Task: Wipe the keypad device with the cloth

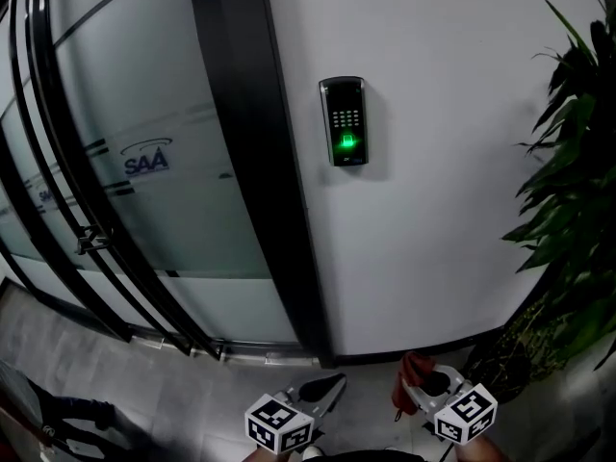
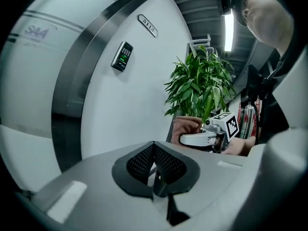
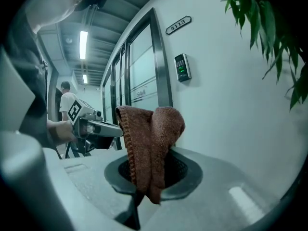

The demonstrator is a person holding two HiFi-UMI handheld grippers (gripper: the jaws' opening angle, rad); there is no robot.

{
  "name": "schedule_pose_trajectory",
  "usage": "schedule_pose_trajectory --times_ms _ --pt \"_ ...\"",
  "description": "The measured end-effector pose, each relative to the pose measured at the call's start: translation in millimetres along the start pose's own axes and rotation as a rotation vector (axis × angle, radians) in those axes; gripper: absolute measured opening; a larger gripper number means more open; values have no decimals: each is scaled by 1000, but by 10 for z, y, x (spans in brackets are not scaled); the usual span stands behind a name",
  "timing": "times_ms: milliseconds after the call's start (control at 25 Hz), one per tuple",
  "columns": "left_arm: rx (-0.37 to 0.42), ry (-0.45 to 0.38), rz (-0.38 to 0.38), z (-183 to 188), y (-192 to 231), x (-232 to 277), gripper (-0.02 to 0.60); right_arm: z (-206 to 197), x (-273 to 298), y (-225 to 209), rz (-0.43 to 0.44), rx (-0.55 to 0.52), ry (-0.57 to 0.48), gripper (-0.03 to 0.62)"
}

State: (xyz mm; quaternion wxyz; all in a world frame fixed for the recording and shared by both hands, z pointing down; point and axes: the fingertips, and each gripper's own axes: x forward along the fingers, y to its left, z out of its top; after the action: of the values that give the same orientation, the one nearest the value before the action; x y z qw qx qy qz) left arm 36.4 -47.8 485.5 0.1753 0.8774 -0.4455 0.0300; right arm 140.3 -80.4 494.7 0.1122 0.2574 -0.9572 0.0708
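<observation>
Right gripper (image 3: 147, 177) clamped on cloth (image 3: 150, 138), loose bunch above fingertips. Left gripper (image 2: 155, 172) closed, empty. Keypad (image 1: 345, 121) well ahead, above both. Risks: cloth slipping under wipe pressure; keys pressed by accident.

The left gripper (image 2: 154, 169) and the right gripper (image 3: 144, 176) share pale grey moulded shells and black mesh-textured pads (image 2: 138, 162); each carries a white cube (image 1: 279, 425) printed with black square markers
</observation>
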Motion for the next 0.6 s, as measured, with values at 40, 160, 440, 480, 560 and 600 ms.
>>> schedule_pose_trajectory --times_ms 40,160,440,480,560,600 --pt "2 2 -7 12 38 -16 17 -6 35 16 -7 7 3 54" --pt "11 2 -19 60 187 -35 17 -31 155 39 -22 17 17 54" --pt "21 3 -57 109 344 -51 17 0 335 104 -42 5 30 54" --pt "21 4 -62 100 352 -44 17 -8 349 105 -44 7 31 54" --pt "17 7 -71 77 349 -37 17 -59 361 112 -44 19 41 54" --pt "14 10 -74 65 344 -41 17 -81 362 118 -45 24 46 54"
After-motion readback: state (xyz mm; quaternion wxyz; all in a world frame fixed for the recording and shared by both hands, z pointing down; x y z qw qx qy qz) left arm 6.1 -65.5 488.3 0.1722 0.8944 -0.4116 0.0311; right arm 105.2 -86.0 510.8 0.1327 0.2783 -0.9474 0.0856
